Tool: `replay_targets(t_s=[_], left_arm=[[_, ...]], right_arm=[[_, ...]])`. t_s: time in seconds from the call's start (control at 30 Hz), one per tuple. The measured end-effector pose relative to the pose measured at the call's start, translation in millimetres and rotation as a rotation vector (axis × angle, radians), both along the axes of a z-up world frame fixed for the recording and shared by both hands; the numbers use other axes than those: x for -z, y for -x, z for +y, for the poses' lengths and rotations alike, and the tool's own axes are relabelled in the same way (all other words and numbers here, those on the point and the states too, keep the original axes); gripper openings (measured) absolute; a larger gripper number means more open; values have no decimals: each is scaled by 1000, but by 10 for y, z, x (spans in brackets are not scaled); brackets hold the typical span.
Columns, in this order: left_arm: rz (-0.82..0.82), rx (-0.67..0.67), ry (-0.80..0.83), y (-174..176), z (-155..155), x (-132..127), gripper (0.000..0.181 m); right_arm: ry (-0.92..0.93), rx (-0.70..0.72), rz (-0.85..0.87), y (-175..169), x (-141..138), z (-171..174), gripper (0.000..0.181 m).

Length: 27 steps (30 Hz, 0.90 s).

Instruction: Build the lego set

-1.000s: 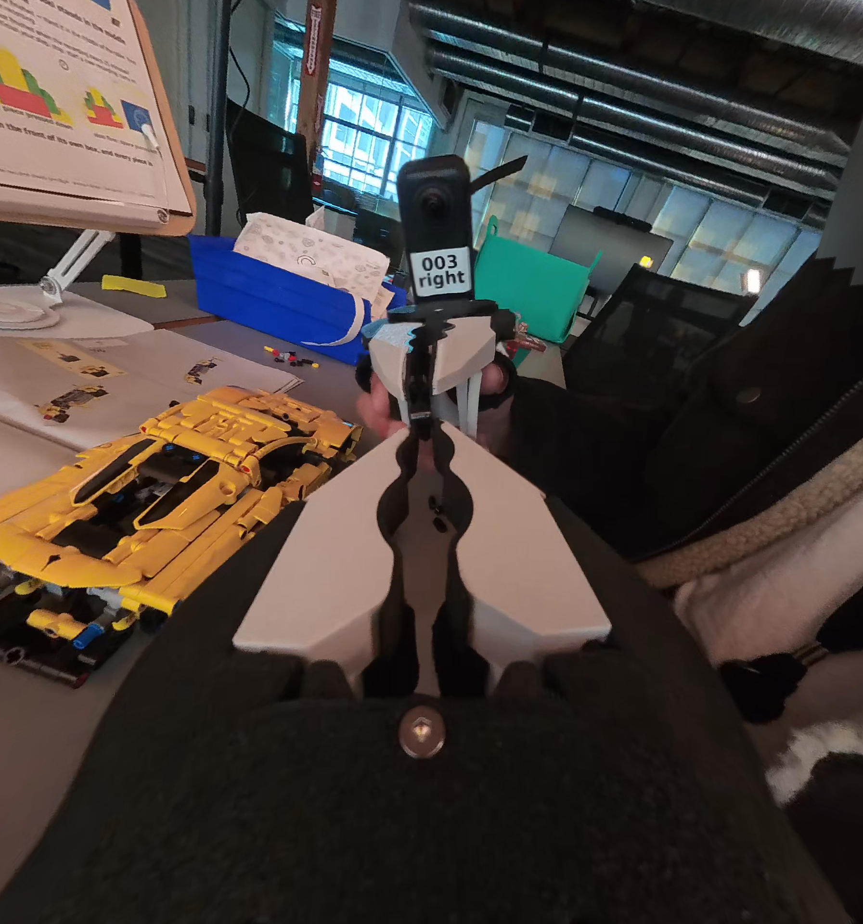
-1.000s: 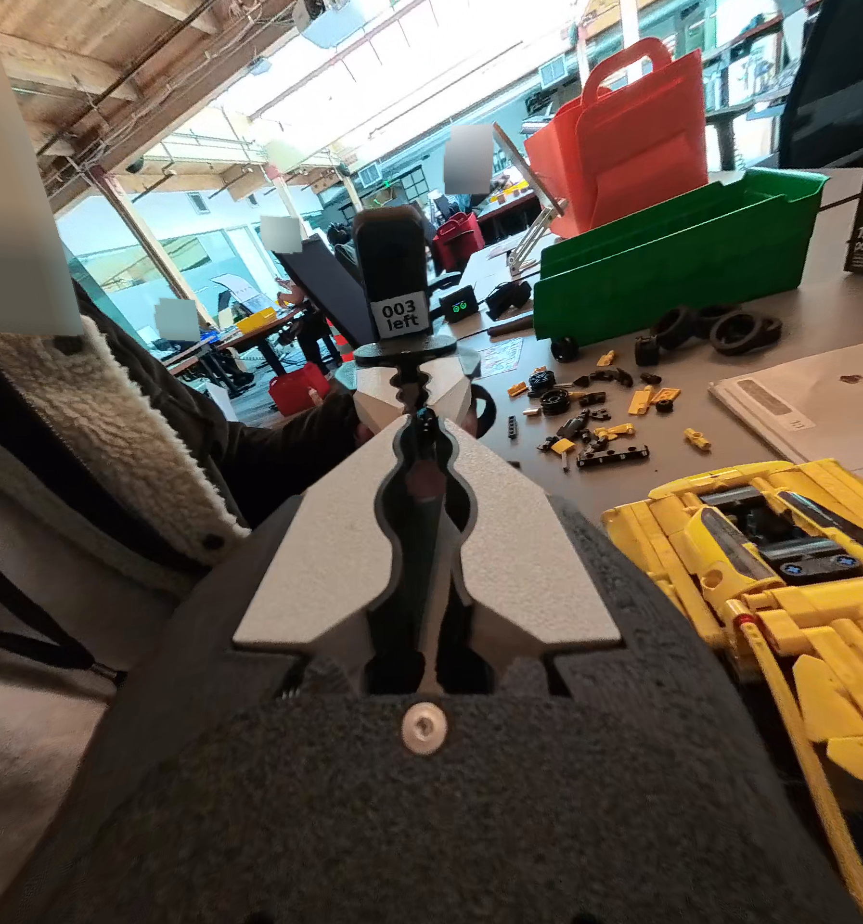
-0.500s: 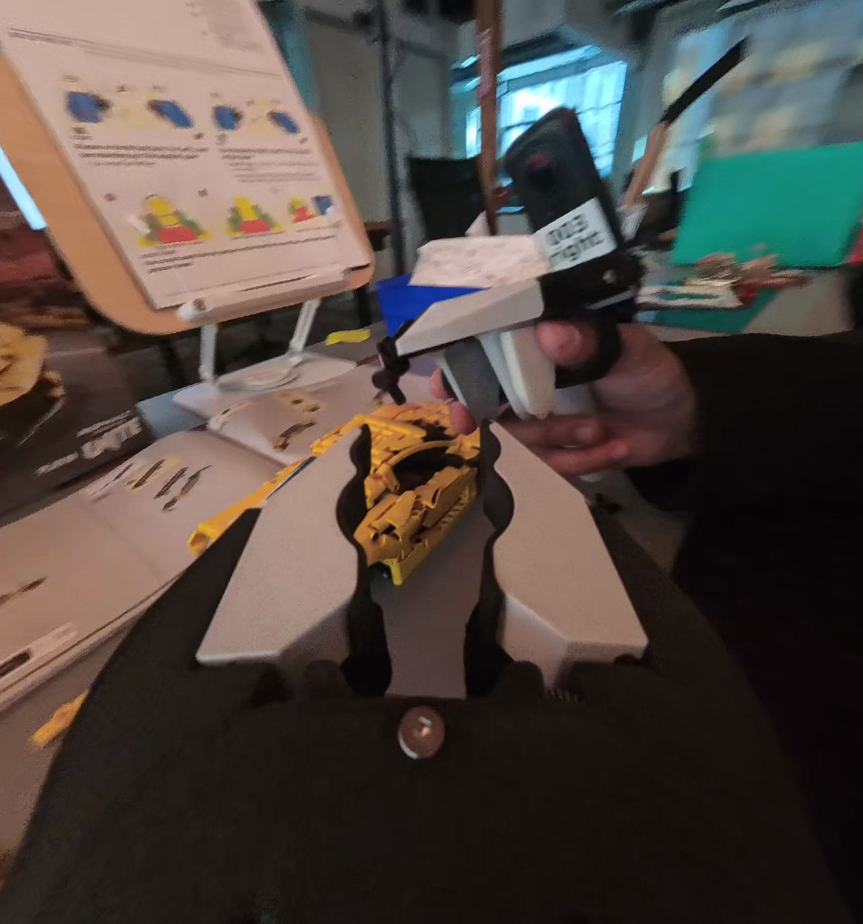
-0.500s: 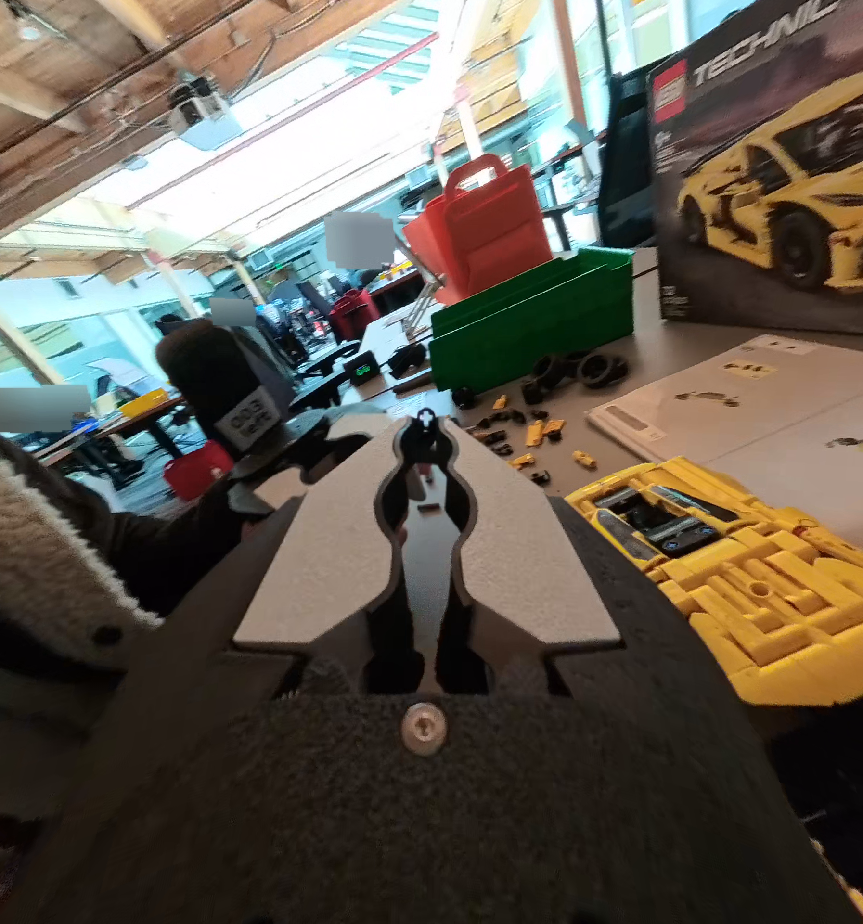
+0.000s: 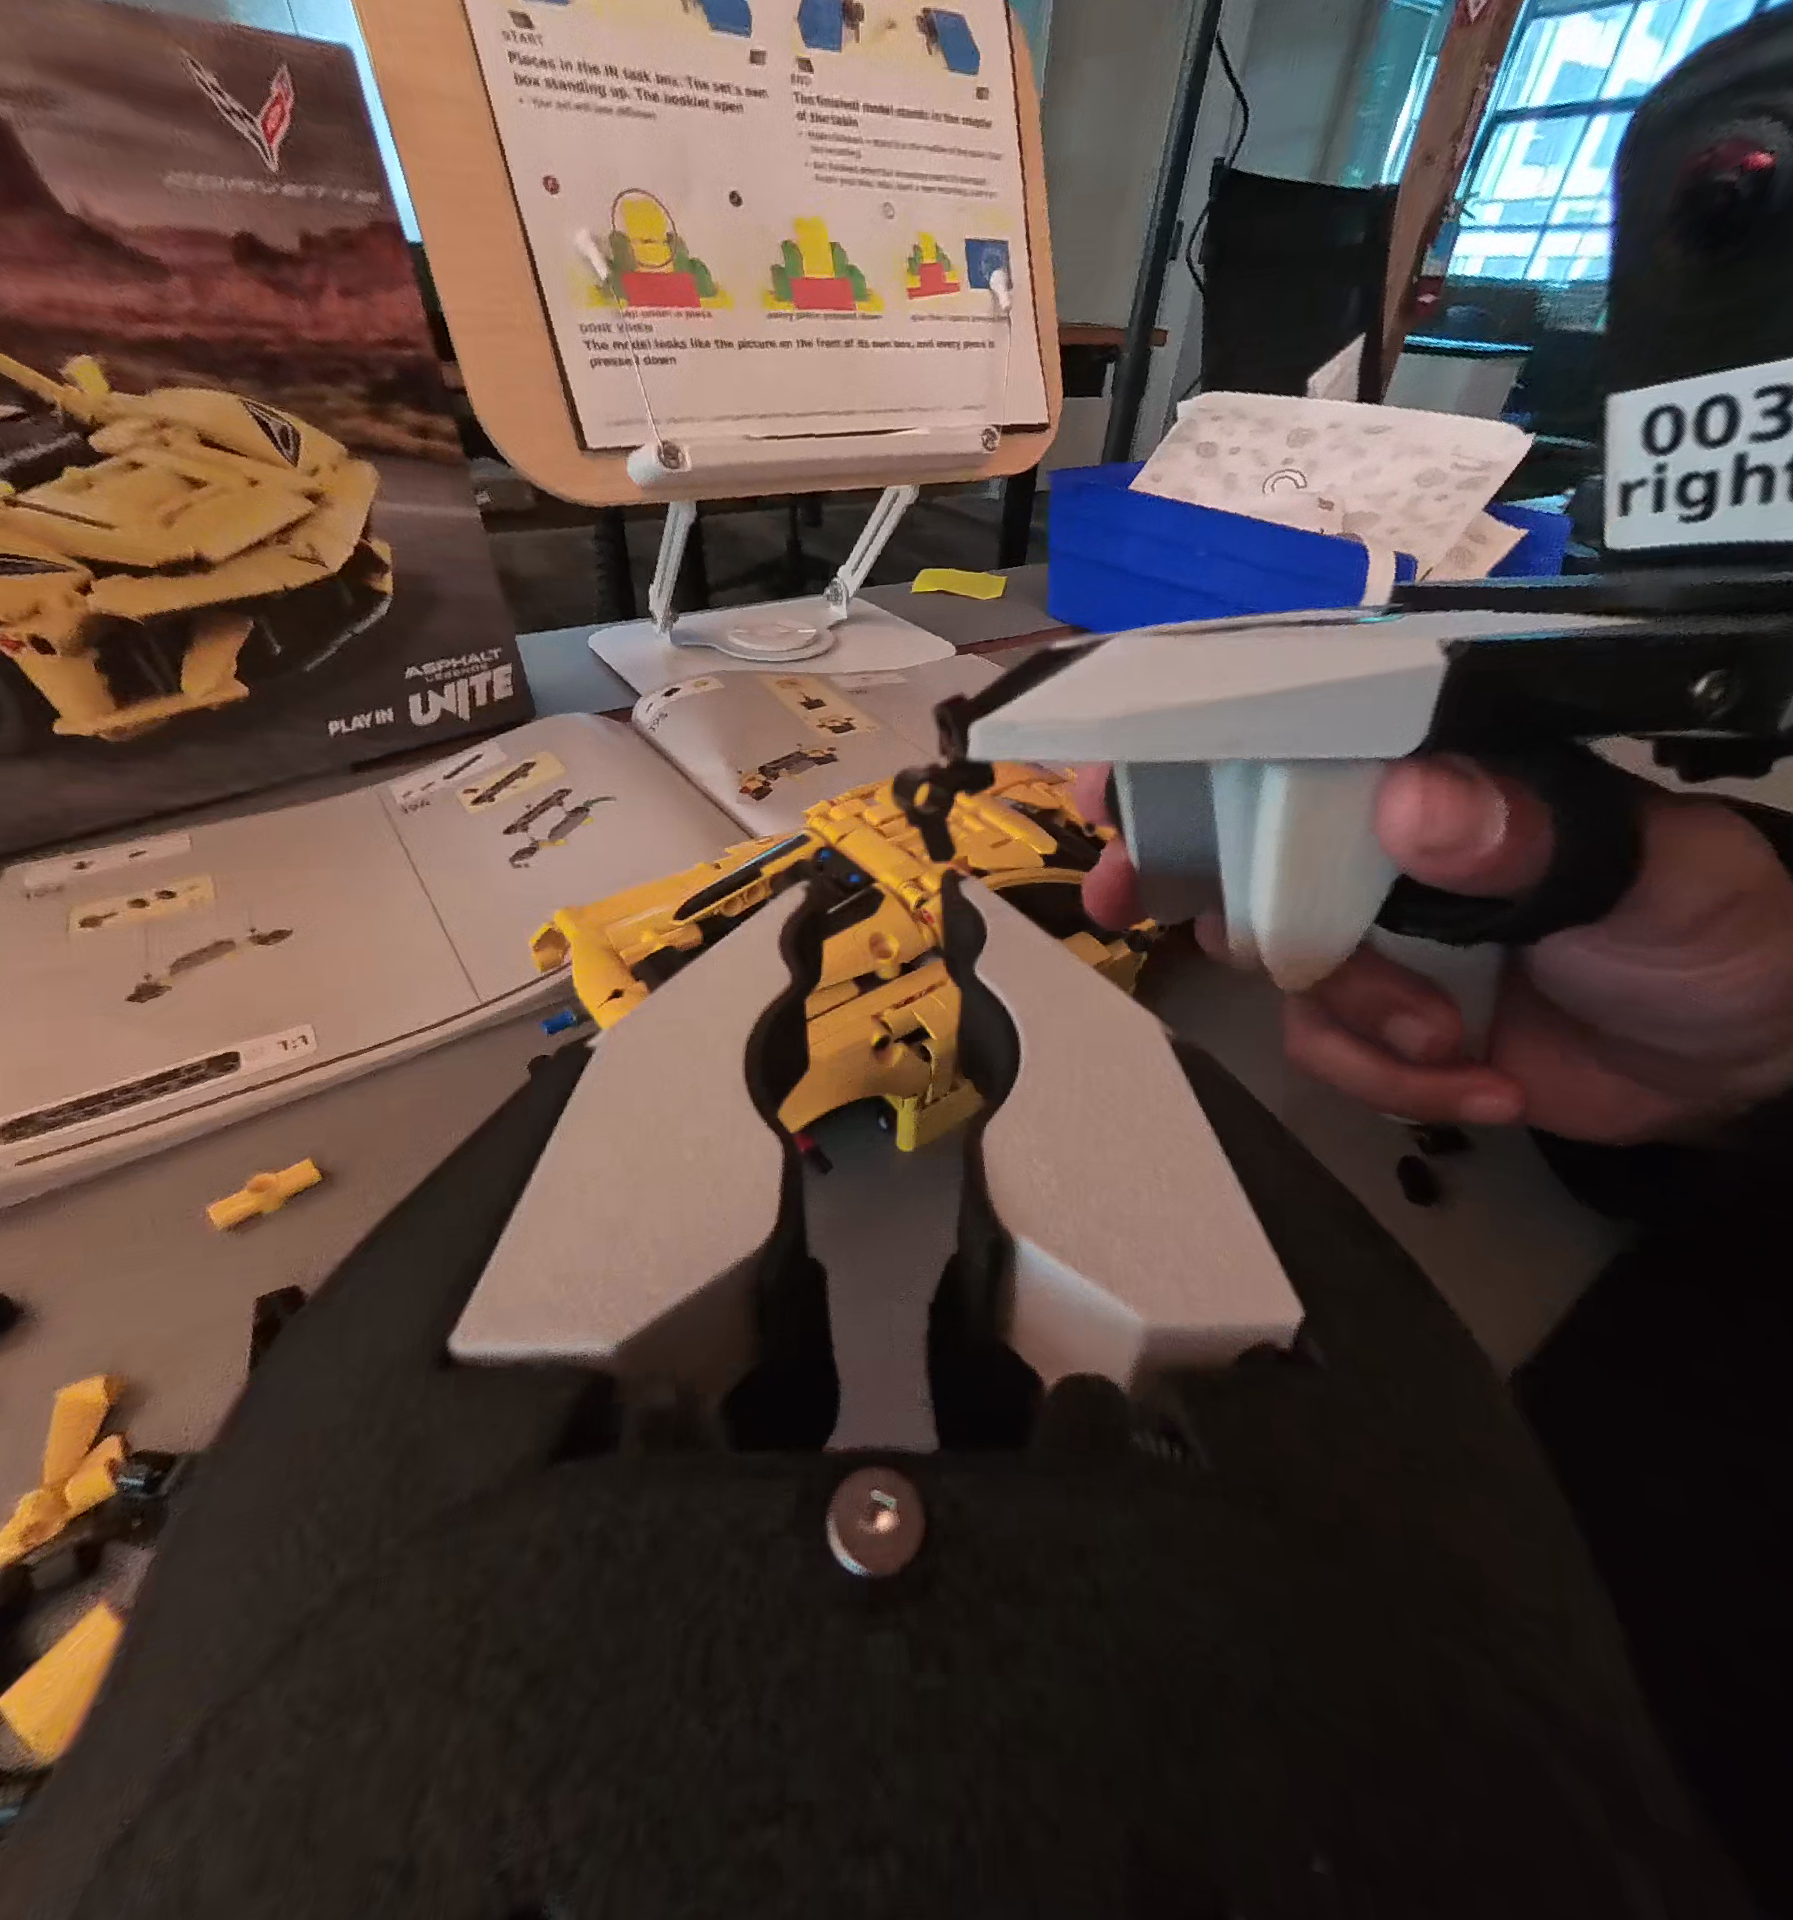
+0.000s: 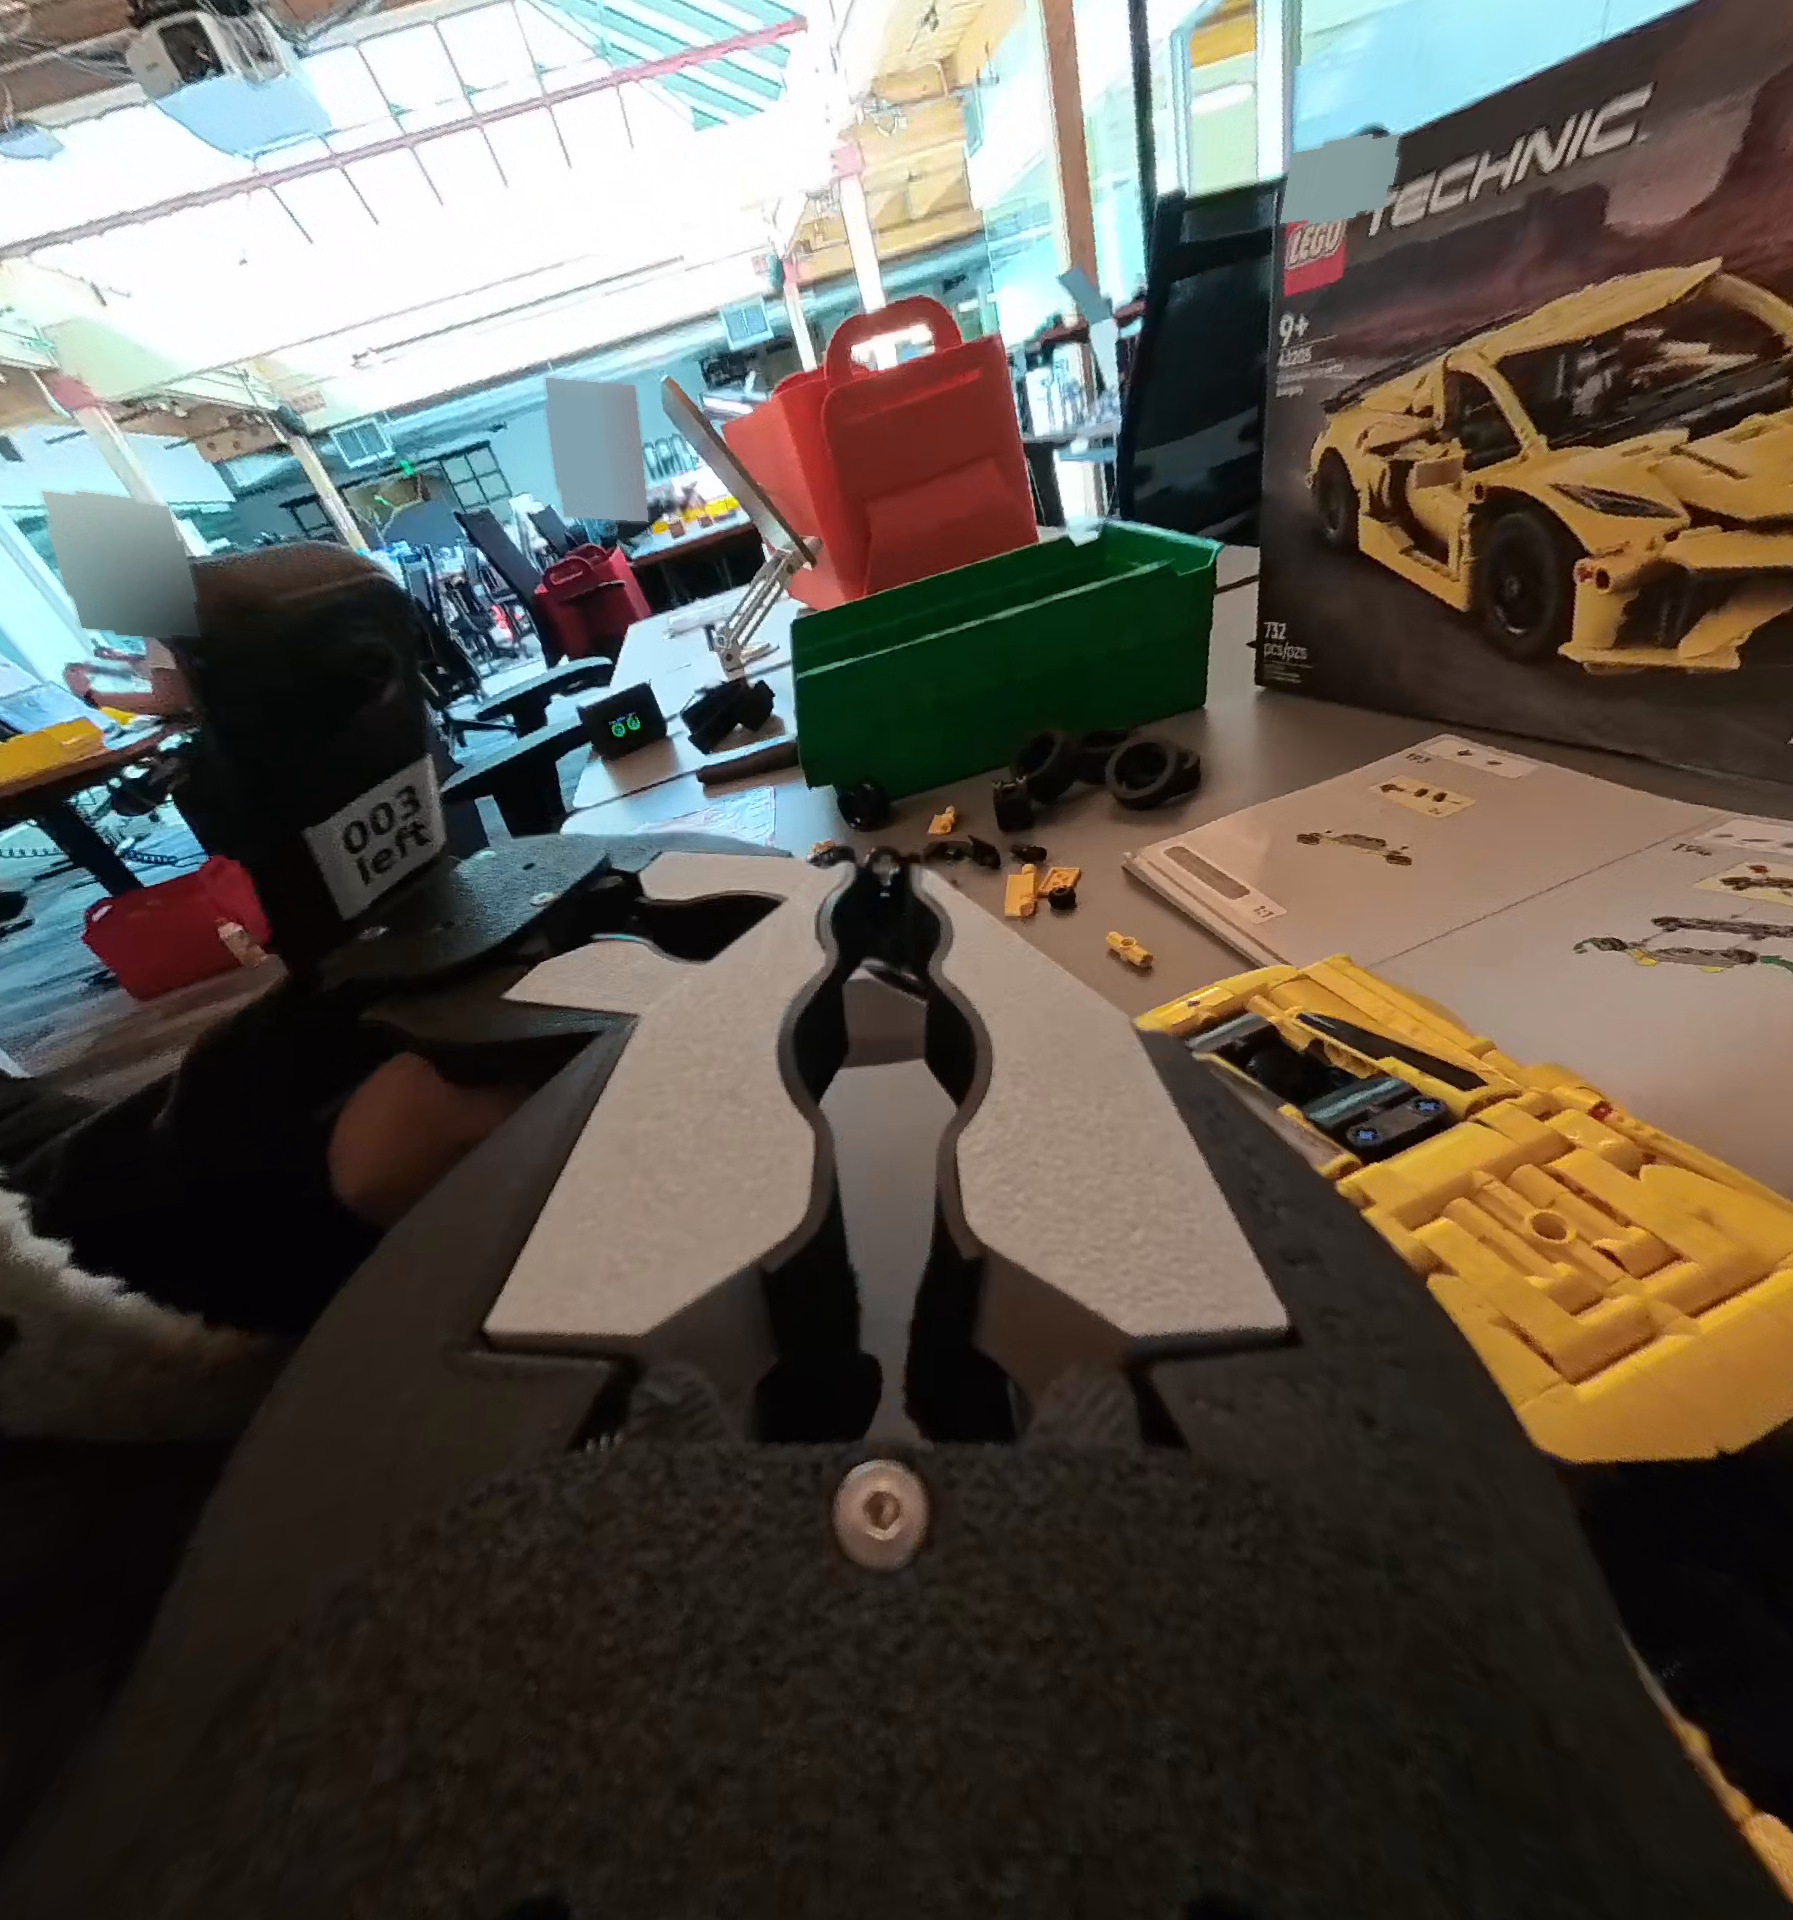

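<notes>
Mostly yellow, part-built car (image 5: 871, 935).

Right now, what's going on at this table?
A person is building a yellow Lego car with two handheld claws. The left claw is open, aimed at the car on the table. The right claw is shut near it; whether it pinches a small part I cannot tell. Loose pieces and the open booklet lie nearby.

At mid-frame the left gripper (image 5: 876, 914) stood parted, framing the yellow lego car (image 5: 850, 935) on the grey table (image 5: 372, 1226). From the right, the right gripper (image 5: 939, 774), pinching a small black piece (image 5: 928, 790), reached over the car. An open instruction booklet (image 5: 279, 935) lay at left.
</notes>
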State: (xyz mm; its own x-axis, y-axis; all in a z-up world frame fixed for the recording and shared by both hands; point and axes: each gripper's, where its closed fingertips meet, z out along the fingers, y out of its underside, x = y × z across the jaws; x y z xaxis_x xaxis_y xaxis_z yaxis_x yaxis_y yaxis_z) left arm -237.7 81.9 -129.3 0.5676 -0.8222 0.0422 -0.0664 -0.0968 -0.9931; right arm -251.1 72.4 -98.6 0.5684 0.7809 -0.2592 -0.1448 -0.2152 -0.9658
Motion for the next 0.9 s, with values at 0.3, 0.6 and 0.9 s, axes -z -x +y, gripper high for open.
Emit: replay_targets(t_s=[0.3, 0.6, 0.9], left_arm=[[71, -4, -98, 5, -35, -11, 0], [134, -47, -104, 12, 6, 57, 5], [135, -100, -111, 74, 64, 41, 1]], right_arm=[[11, -44, -3, 122, 43, -61, 5], [36, -60, -44, 152, 137, -58, 5], [-37, 6, -129, 116, 136, -28, 5]])
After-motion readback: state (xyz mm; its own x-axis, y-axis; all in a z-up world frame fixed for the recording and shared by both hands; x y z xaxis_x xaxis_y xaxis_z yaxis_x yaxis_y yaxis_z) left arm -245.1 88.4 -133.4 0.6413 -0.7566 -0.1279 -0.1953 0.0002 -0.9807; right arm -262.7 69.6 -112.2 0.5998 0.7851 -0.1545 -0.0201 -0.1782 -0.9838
